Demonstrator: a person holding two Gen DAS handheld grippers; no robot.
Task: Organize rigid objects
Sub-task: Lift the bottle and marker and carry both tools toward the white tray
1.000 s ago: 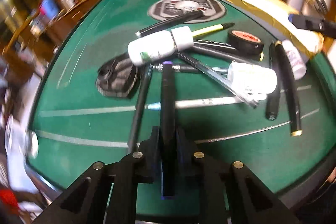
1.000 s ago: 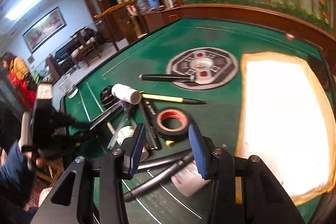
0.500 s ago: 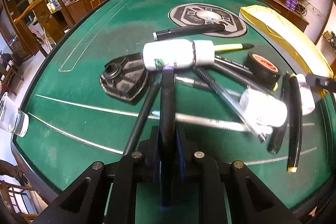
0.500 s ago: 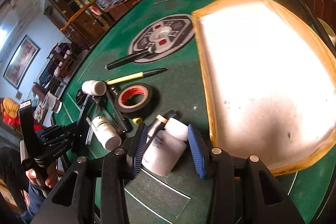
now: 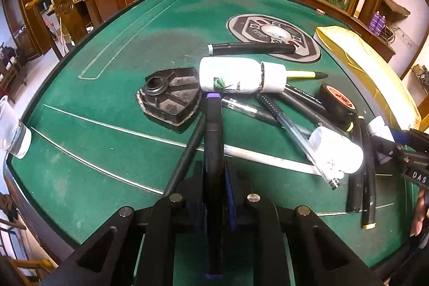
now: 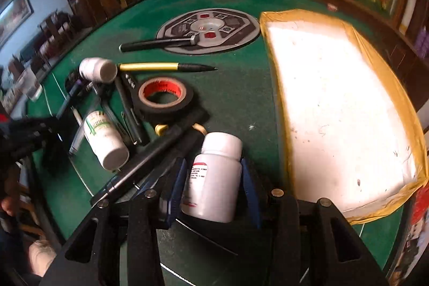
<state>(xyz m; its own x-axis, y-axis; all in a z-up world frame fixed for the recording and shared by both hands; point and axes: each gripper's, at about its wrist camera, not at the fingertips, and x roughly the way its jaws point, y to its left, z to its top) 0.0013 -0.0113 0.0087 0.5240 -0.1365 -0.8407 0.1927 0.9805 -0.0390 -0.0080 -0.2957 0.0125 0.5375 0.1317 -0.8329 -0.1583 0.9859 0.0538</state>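
Note:
My left gripper (image 5: 214,168) is closing on a black marker with a purple end (image 5: 213,125), which points at a pile of pens and bottles on the green table (image 5: 107,103). The pile holds a green-labelled white bottle (image 5: 230,78), a second white bottle (image 5: 335,152), a black tape roll (image 6: 163,97) and a yellow pen (image 6: 166,67). Low over the table, my right gripper (image 6: 213,165) stands open around a small white bottle with a red-marked label (image 6: 211,186). The bottle lies between the blue pads (image 6: 178,178), which stand close by its sides.
A white tray with a yellow rim (image 6: 278,103) fills the right side. A round grey disc (image 6: 228,18) sits at the back with a black pen (image 6: 158,42) across it. A black triangular plastic part (image 5: 171,98) lies left of the pile. A glass (image 5: 13,130) stands at the table's left edge.
My right gripper has come down over the small white bottle, which now lies between its jaws. My left gripper has rolled level, still on the marker.

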